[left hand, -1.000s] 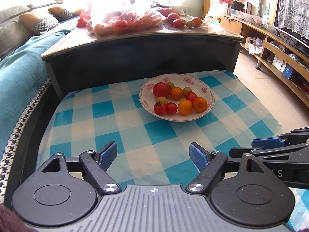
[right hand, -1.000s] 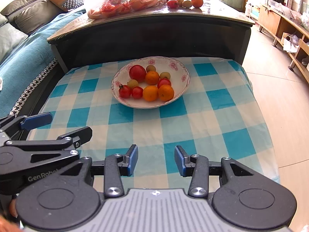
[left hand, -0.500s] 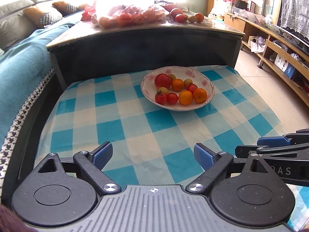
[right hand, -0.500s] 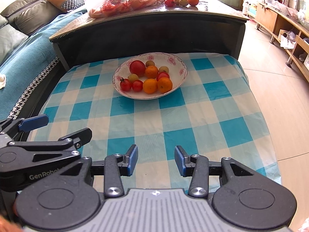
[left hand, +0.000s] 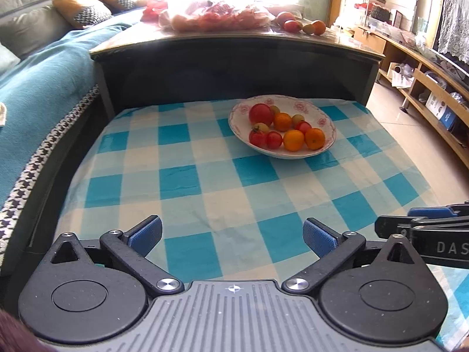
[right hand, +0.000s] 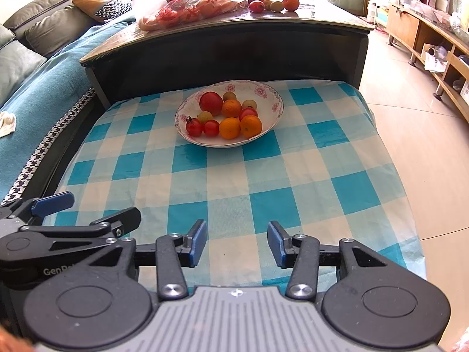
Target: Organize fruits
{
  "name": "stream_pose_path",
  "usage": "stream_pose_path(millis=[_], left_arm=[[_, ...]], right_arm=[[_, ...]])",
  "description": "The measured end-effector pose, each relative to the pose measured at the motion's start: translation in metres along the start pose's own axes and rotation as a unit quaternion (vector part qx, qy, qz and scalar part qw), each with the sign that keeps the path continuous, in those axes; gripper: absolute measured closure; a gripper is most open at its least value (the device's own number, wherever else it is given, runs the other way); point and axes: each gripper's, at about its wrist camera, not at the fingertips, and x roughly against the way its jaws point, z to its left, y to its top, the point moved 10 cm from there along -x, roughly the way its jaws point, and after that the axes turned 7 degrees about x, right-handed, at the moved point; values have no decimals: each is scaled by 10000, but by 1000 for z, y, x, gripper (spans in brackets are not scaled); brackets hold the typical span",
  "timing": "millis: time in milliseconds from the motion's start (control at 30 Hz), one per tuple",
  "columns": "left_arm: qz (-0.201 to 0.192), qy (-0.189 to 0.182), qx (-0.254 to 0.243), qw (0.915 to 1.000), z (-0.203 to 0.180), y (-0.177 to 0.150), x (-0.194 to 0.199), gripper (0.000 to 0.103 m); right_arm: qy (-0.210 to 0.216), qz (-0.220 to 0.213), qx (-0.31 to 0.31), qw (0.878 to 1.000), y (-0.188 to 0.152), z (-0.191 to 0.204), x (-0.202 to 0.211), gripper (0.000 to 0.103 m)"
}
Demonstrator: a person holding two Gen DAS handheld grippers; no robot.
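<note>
Covering the low table, a blue-checked cloth (right hand: 234, 176) bears a floral bowl (right hand: 272, 99).

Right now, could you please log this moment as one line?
left claw: opening, empty | right claw: opening, empty | fruit: in plate | cloth

The left gripper (left hand: 231, 234) is matte black plastic with two round discs either side of a grey ribbed centre plate bearing a small white cross mark. Angled black linkage arms carry silver screws and end in blue textured pads (left hand: 318, 239). The right gripper (right hand: 236, 243) is built alike; white lettering reads "DAS" on its side. A dark maroon sleeve (left hand: 11, 334) shows low left.
</note>
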Motion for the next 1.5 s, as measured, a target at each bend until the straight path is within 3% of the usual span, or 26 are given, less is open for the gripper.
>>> stream_pose_path(millis=[233, 1067, 1500], left_arm=[[47, 135, 9, 9999, 3, -5, 0, 0], [363, 83, -33, 9993, -4, -21, 3, 0], [282, 104, -82, 9995, -4, -23, 8, 0]], right_arm=[[-12, 45, 3, 10000, -7, 0, 2, 55], [30, 79, 68, 9999, -21, 9, 7, 55], [50, 100, 37, 9999, -23, 10, 9, 55]])
